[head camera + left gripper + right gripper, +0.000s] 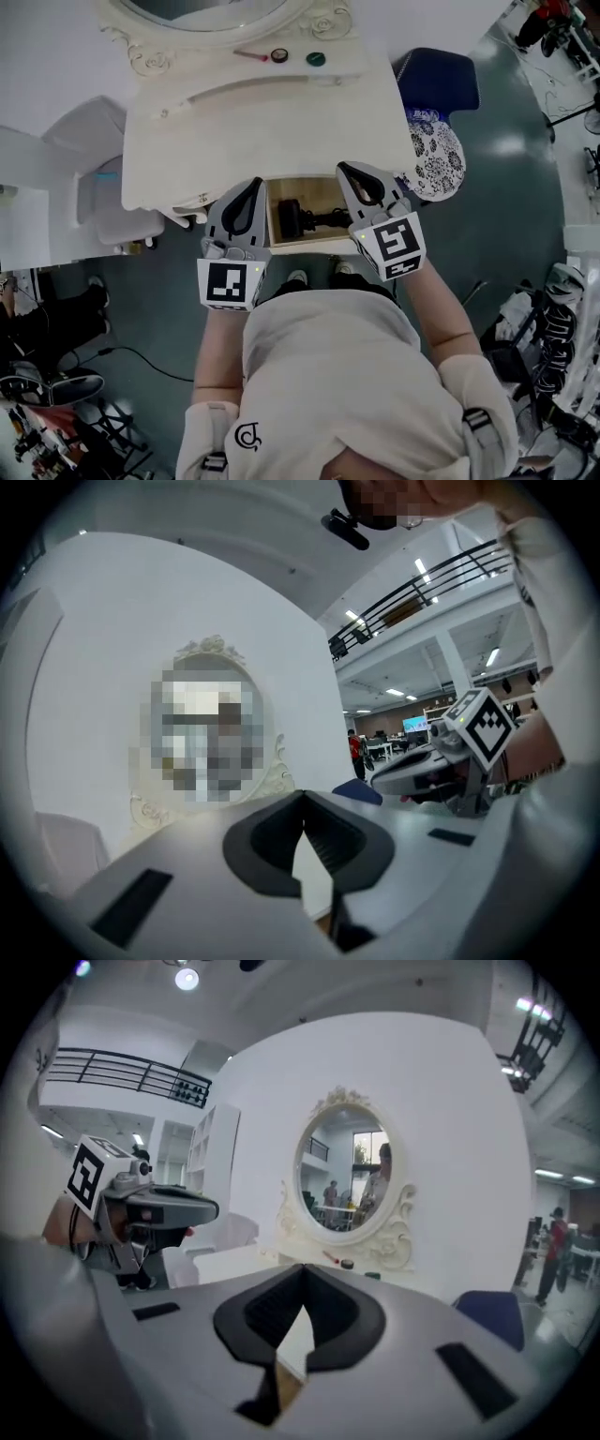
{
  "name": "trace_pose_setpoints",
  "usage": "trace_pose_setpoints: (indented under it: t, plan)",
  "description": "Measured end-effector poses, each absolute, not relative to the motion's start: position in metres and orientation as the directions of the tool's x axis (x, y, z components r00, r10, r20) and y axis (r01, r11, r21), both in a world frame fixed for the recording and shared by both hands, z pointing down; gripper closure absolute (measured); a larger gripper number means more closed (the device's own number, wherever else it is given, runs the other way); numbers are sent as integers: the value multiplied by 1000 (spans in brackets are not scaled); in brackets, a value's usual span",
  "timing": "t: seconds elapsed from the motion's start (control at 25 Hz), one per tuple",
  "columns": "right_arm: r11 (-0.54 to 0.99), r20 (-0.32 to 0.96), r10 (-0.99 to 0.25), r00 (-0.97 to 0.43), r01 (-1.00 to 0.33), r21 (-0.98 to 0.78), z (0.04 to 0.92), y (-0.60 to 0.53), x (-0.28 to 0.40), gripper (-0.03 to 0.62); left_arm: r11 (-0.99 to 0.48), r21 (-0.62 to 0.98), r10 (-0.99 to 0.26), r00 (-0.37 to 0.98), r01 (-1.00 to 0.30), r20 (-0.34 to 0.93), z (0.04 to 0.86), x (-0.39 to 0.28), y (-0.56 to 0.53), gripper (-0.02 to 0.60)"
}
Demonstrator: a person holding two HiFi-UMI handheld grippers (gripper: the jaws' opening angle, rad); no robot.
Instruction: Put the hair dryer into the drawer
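In the head view the black hair dryer (305,219) lies inside the open wooden drawer (277,234) at the front of the white dressing table (272,122). My left gripper (252,185) hovers over the drawer's left edge and my right gripper (346,171) over its right edge. Both are raised above the drawer and point toward the table. The left gripper (302,800) has its jaws shut with nothing between them. In the right gripper view the right gripper (302,1271) is likewise shut and empty.
An oval mirror (352,1171) in an ornate white frame stands at the back of the table. Small jars (279,55) sit near it. A blue chair (441,80) and a patterned round seat (436,155) stand at the right. A white cabinet (103,197) is at the left.
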State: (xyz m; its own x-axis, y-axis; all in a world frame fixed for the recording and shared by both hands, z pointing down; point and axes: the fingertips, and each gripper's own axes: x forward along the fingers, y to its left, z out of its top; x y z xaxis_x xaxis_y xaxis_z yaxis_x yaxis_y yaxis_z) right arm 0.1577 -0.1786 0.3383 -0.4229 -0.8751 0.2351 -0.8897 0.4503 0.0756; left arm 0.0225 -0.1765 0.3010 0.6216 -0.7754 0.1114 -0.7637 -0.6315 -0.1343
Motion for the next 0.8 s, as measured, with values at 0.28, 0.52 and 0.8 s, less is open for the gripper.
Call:
trace_pose_setpoints:
  t: [0.28,0.52,0.8]
  plan:
    - [348,27,-937,-348,-925,156,271,-165,166,589,-630,-163,-776,624,-759,94,280,15,-180,571]
    - [343,-19,-936,-352,-923,171,258,-153,159,589,-633,-190,-770,635,-750,61,265,19,-177,571]
    - [335,-17,-939,-342,-928,164,267,-151,165,589,-634,-184,-770,635,-751,62,262,23,-171,571]
